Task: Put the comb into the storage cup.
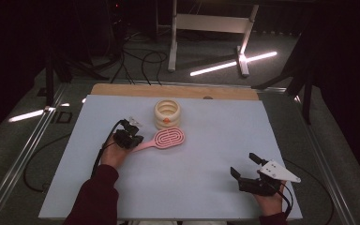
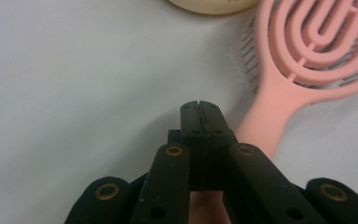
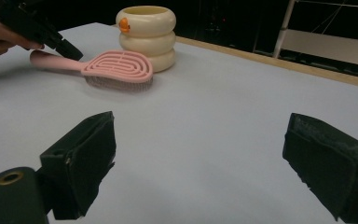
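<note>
A pink hairbrush (image 1: pixel 168 138) lies bristles down on the white table cover (image 1: pixel 206 140), its handle pointing left. Just behind it stands a cream ribbed cup (image 1: pixel 167 114) with an orange mark. My left gripper (image 1: pixel 132 137) is shut with nothing in it; in the left gripper view its closed tips (image 2: pixel 200 112) sit just left of the hairbrush handle (image 2: pixel 265 126). Whether they touch it I cannot tell. My right gripper (image 1: pixel 244 165) rests open near the front right of the table. Its view shows wide-apart jaws (image 3: pixel 200 158), the hairbrush (image 3: pixel 116 67), the cup (image 3: pixel 147 35) and the left gripper (image 3: pixel 67 49).
A strip of bare wooden tabletop (image 1: pixel 173 90) runs along the far edge of the cover. Beyond it stands a white desk frame (image 1: pixel 172 42), with black cables (image 1: pixel 145 65) on the dark floor. Metal rails (image 1: pixel 23 140) flank the table.
</note>
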